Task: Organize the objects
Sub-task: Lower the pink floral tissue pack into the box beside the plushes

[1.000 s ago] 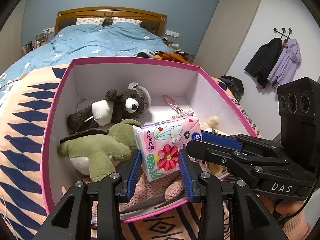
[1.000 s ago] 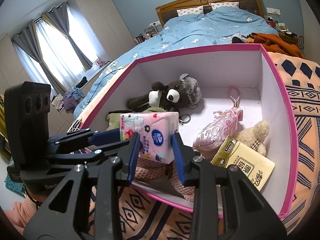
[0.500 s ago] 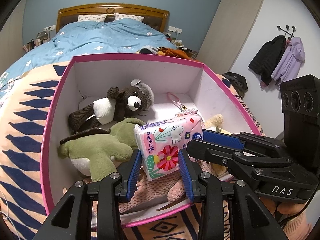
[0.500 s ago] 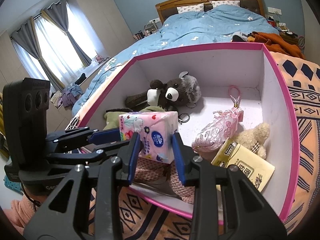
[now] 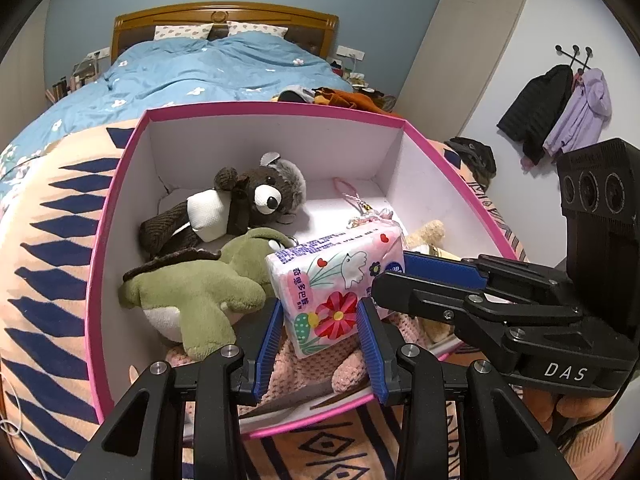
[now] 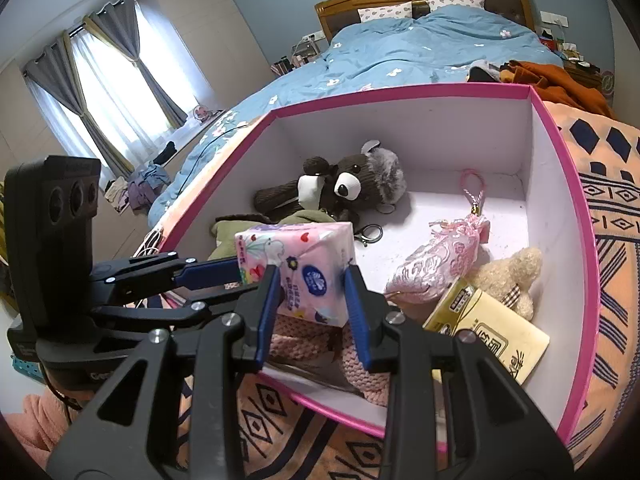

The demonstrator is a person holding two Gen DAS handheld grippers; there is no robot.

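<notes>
Lengthwise, both grippers clamp the tissue pack (image 5: 336, 284) above the box (image 5: 96, 264).

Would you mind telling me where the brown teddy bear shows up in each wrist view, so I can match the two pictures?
Left wrist view: the brown teddy bear lies left of centre, at the back of the pink-rimmed box, behind the green plush.
Right wrist view: the bear lies just above centre, near the box's far wall.
Shared landmark: the floral tissue pack, held over the box's near edge.
</notes>
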